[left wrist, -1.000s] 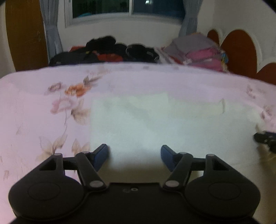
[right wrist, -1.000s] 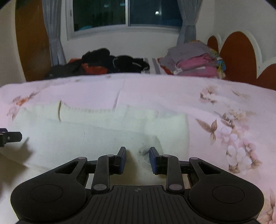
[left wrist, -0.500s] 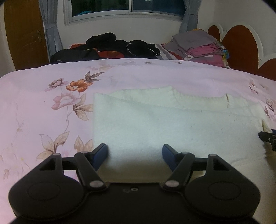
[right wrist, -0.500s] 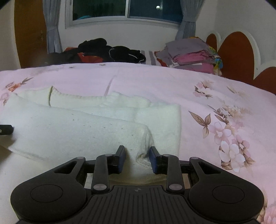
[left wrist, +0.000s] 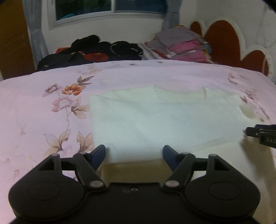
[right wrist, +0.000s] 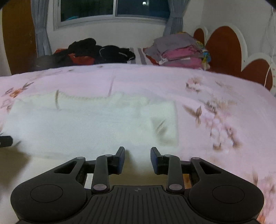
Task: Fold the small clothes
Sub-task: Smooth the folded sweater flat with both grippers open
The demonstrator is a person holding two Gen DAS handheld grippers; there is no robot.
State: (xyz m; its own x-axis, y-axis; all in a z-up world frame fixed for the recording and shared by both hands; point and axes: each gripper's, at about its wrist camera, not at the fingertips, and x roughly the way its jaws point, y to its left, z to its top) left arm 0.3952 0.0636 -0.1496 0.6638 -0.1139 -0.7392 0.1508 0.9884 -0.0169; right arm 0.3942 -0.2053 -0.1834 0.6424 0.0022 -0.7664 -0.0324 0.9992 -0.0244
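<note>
A: Where is the white knit garment (left wrist: 165, 120) relative to the tongs?

B: It lies flat, folded, on the pink floral bedspread (left wrist: 43, 112). The left gripper (left wrist: 134, 152) stands at its near edge, jaws wide, nothing between the blue pads; the cloth runs from 12 o'clock off toward 2 o'clock of it. The right gripper (right wrist: 137, 154) has its jaws narrower but plainly apart, and holds nothing. The garment's near edge lies just past its tips, with most of the cloth from 10 to 12 o'clock.

A: Counts?

B: One white garment. Two grippers. One heap of dark clothes (right wrist: 96, 50) at the far side of the bed, and one stack of folded clothes (right wrist: 179, 51), grey over pink, beside it at 1 o'clock. One window (right wrist: 113, 8) with curtains.

A: What does one view give that the other lacks?

B: The left view catches the right gripper's tip at its 3 o'clock edge. The right view shows a blurred fold at the garment's right end (right wrist: 162, 127), and only a dark sliver of the left gripper at 9 o'clock. Both views are motion-blurred
</note>
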